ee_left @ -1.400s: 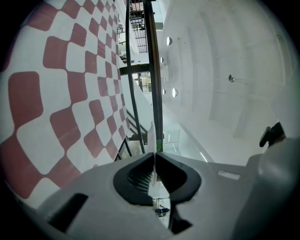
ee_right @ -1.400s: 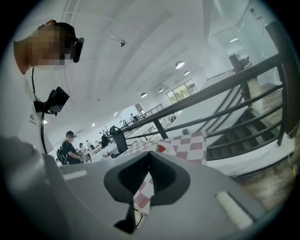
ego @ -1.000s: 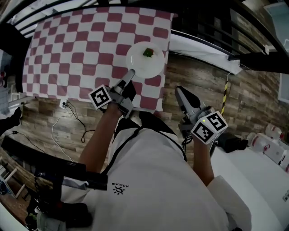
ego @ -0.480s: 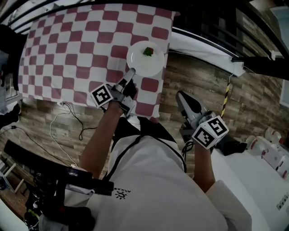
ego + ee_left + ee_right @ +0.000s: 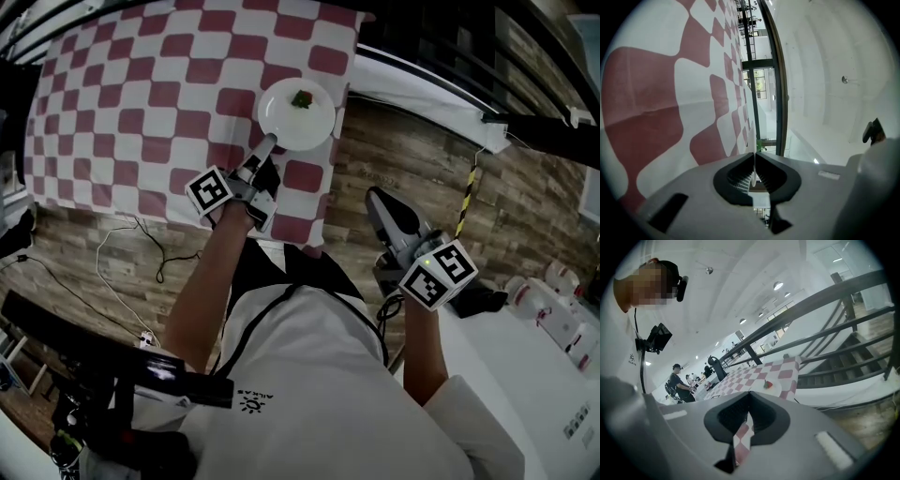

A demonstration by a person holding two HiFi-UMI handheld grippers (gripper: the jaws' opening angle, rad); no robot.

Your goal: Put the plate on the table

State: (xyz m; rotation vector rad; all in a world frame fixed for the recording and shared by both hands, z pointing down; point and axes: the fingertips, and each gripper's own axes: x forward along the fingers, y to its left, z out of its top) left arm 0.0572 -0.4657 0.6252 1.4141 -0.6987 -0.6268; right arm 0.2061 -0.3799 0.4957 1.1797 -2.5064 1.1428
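A white plate (image 5: pixel 298 120) with a small red and green piece of food (image 5: pixel 301 98) hangs over the near right corner of the red-and-white checked table (image 5: pixel 131 112). My left gripper (image 5: pixel 268 143) is shut on the plate's near rim. In the left gripper view the plate (image 5: pixel 754 161) shows edge-on as a thin white line pinched between the jaws of the left gripper (image 5: pixel 754 155). I cannot tell whether it touches the cloth. My right gripper (image 5: pixel 374 196) hangs shut and empty over the floor, right of the table. The right gripper view looks past the shut right gripper (image 5: pixel 750 393) at the plate (image 5: pixel 771 386).
Wooden floor lies beside the table, with cables (image 5: pixel 141 239) at the left. A white strip (image 5: pixel 422 89), a black railing (image 5: pixel 553 136) and a yellow-black striped pole (image 5: pixel 466 197) run at the right. White items (image 5: pixel 553 286) sit at the far right. A person (image 5: pixel 678 383) sits far behind the table.
My left gripper has sunk toward the table with the plate, still gripping its rim. The right gripper has dropped a little beside the table.
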